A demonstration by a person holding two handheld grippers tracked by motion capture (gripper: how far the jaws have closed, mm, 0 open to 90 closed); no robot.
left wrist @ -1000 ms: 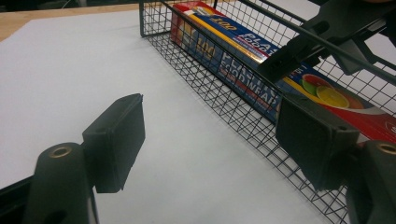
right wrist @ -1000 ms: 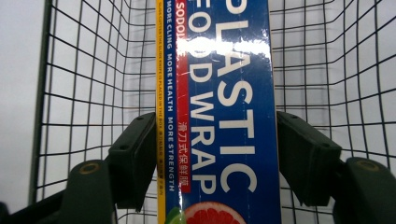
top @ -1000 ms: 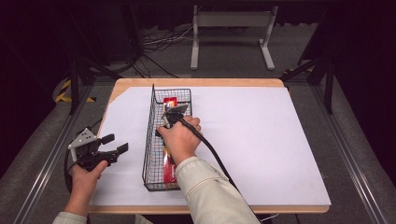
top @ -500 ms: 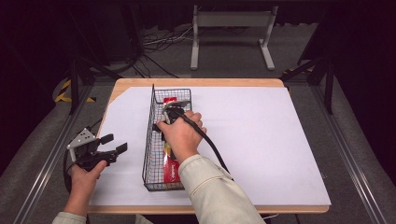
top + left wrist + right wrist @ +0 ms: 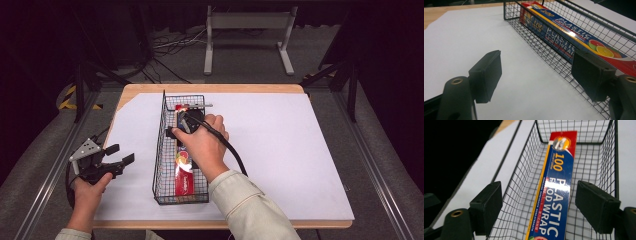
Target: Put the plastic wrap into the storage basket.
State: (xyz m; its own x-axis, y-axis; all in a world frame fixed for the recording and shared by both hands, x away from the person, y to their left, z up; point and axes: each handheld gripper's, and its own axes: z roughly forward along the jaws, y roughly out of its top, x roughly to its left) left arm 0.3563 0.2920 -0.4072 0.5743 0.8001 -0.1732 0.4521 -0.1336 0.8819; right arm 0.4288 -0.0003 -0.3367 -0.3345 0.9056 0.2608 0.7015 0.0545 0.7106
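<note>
Rising off the plastic wrap box (image 5: 554,195), the right gripper (image 5: 537,202) has just opened its jaws wide.

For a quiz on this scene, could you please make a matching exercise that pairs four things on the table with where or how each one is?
Things:
1. long blue and red plastic wrap box
2. black wire mesh basket
3. left claw
4. right claw

States:
A. open, above the box inside the basket
B. stands on the white sheet, one long side taller
C. lies flat along the basket floor
D. open, over the white sheet to the left of the basket

Pairs: 1-C, 2-B, 3-D, 4-A
</note>
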